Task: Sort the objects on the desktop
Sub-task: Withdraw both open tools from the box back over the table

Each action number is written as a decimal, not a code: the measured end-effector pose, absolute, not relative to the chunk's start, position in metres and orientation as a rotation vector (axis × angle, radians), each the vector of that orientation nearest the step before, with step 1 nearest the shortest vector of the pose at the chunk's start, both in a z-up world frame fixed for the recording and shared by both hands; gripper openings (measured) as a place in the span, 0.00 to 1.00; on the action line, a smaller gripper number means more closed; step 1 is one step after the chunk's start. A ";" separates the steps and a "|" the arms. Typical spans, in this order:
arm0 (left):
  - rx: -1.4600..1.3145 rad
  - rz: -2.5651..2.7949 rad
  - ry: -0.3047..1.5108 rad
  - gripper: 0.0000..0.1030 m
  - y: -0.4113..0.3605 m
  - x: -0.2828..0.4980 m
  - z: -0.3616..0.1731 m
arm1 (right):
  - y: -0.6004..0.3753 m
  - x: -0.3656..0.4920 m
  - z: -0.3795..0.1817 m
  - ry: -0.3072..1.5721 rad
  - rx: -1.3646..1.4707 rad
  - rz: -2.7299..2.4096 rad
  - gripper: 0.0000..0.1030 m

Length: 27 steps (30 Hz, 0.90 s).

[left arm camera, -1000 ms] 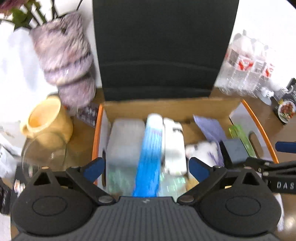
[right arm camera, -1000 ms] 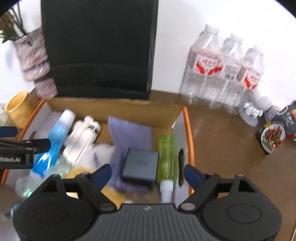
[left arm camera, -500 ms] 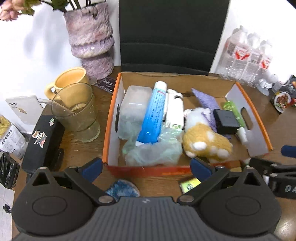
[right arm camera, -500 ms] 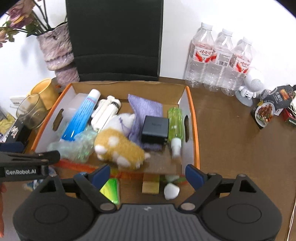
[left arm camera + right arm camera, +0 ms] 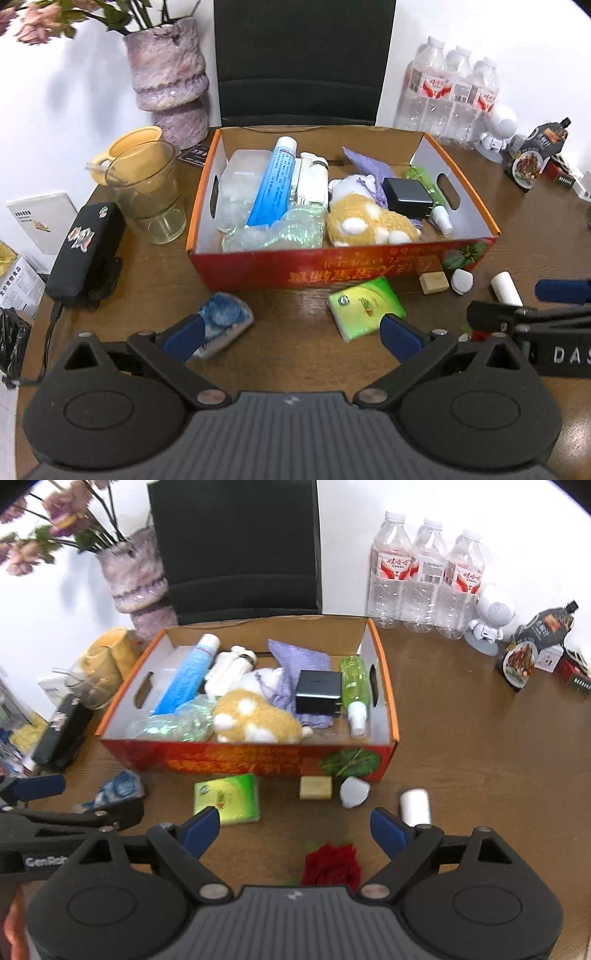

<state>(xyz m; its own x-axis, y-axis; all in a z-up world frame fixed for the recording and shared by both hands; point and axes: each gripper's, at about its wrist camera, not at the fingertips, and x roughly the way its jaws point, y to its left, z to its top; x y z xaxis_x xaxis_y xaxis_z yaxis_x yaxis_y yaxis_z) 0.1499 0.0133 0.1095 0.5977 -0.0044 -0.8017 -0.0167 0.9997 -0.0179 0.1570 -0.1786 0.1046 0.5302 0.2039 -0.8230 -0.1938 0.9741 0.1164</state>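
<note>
On the far left of the table (image 5: 155, 280) a black case (image 5: 86, 251) lies beside a glass (image 5: 151, 199), with a yellow mug (image 5: 125, 147) just behind it and a purple vase (image 5: 168, 81) by the wall. The box (image 5: 351, 264) sits mid-table, holding from left to right a clear tub (image 5: 240, 184), a blue tube (image 5: 273, 184), a white device (image 5: 313, 177), crumpled plastic (image 5: 280, 232), a plush toy (image 5: 365, 221), a purple cloth (image 5: 365, 166), a black charger (image 5: 406, 194) and a green spray bottle (image 5: 432, 199).

In front of the box, loose on the table, lie a blue packet (image 5: 225, 317), a green packet (image 5: 365, 306), a tan block (image 5: 434, 282), a small white cap (image 5: 461, 282) and a white cylinder (image 5: 506, 288). A red rose (image 5: 332, 864) lies nearest, between the right gripper's fingers in the right wrist view.

The left gripper (image 5: 291, 332) hovers released, jaws wide, its left fingertip over the blue packet and its right one at the green packet's near edge, grasping nothing. The right gripper (image 5: 295, 827) is likewise spread wide and empty, above the rose, with the cylinder just past its right fingertip.

Behind the box stands a black chair (image 5: 236, 546); to the right are three water bottles (image 5: 424, 576), a white robot figure (image 5: 489, 616) and snack packs (image 5: 532, 646).
</note>
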 end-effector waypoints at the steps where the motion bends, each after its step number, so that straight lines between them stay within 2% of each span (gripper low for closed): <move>1: -0.035 0.004 0.920 1.00 0.013 0.143 0.107 | -0.181 0.149 0.102 0.976 0.018 0.245 0.86; 7: -0.055 -0.032 0.834 1.00 0.019 0.078 0.072 | -0.183 0.081 0.068 0.826 -0.048 0.261 0.91; 14: -0.077 -0.003 0.732 1.00 0.028 0.012 0.027 | -0.184 0.021 0.006 0.705 -0.026 0.245 0.91; 19: 0.006 0.024 0.690 1.00 0.022 0.002 0.011 | -0.186 0.006 -0.013 0.677 0.028 0.226 0.91; 27: -0.016 -0.013 0.704 1.00 0.021 -0.001 0.001 | -0.184 0.000 -0.020 0.670 -0.009 0.200 0.92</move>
<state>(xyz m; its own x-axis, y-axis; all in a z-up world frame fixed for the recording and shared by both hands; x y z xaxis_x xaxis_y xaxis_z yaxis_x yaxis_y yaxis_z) -0.0007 0.0207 0.0007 0.7623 -0.0173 -0.6470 0.0062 0.9998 -0.0195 -0.0005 -0.1843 -0.0197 0.7656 0.1808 -0.6174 -0.1869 0.9808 0.0555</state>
